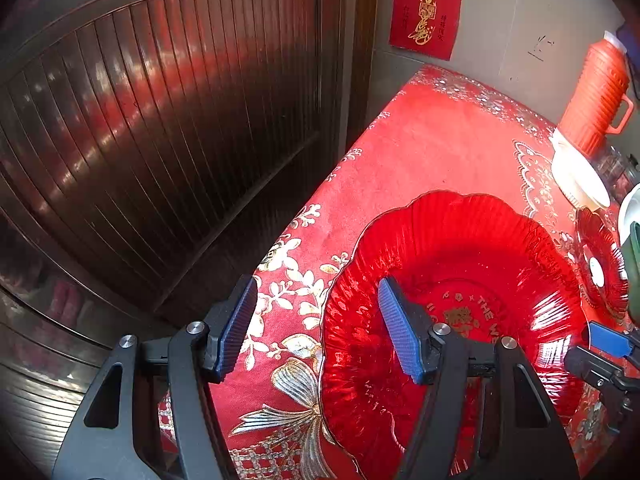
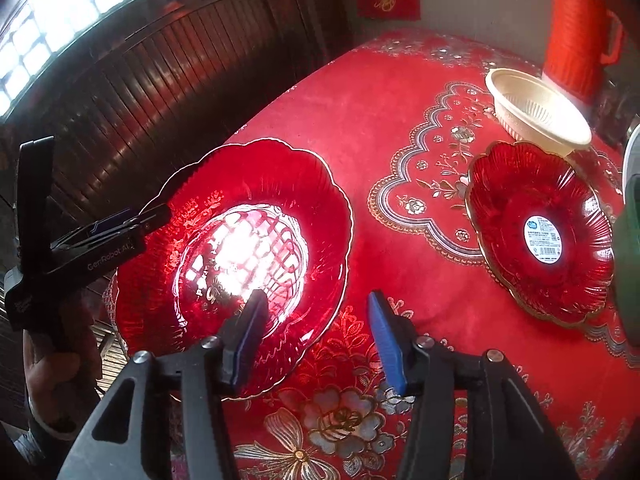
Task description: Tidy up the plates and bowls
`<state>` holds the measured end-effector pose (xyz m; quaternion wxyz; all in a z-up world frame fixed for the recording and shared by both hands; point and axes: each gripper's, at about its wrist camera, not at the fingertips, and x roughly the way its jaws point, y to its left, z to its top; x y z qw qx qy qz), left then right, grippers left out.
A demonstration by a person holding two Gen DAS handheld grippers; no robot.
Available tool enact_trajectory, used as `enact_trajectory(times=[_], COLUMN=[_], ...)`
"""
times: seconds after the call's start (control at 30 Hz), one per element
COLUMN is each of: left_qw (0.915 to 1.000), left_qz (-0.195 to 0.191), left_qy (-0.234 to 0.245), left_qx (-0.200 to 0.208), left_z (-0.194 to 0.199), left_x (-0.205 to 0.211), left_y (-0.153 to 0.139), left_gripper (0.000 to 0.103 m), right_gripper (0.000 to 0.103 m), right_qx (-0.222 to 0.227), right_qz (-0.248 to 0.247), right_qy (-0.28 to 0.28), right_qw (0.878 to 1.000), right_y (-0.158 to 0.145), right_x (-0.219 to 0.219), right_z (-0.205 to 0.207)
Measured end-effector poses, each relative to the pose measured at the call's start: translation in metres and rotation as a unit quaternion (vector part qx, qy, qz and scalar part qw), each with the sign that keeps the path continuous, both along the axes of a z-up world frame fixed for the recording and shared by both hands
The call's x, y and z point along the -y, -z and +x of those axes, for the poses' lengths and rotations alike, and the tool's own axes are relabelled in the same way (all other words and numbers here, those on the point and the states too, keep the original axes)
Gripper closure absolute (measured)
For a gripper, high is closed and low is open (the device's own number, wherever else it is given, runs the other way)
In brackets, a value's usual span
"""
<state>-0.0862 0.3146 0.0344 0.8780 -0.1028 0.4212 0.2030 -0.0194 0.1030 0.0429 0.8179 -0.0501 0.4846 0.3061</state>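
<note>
A large red glass plate [image 1: 480, 264] with a scalloped rim lies on the red patterned tablecloth [image 1: 420, 140], close to the table's left edge. My left gripper [image 1: 318, 320] is open and straddles the plate's left rim without its pads touching the glass. My right gripper [image 2: 316, 336] is open too, and the near right rim of the large plate [image 2: 260, 184] runs between its jaws, unpressed. A smaller red plate [image 2: 540, 232] with a white sticker sits to the right. Behind it stands a cream plastic bowl [image 2: 536, 108].
A red thermos jug [image 2: 576, 32] stands at the back right against the wall. A green object [image 2: 630, 264] cuts in at the right edge. Dark wooden slatted panels [image 1: 160, 120] run along the table's left edge. A hand [image 2: 56, 368] holds the left gripper.
</note>
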Motion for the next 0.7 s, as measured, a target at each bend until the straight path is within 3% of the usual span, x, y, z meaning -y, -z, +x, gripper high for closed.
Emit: enact_trajectory(times=[0.33,0.7], left_qw=[0.9997,0.9982], left_qz=[0.003,0.003], left_qy=[0.005,0.044], left_qx=[0.022,0.041], left_z=[-0.006,0.004], left_x=[0.009,0.044], left_y=[-0.019,-0.044], left_gripper=[0.039,0.039], right_gripper=[0.047,0.044], right_qx=[0.006,0.016], right_qz=[0.007,0.012], right_qy=[0.005,0.024], right_qw=[1.0,1.0], right_y=[-0.008,-0.018], right_x=[0.005,0.025], right_z=[-0.001,0.002])
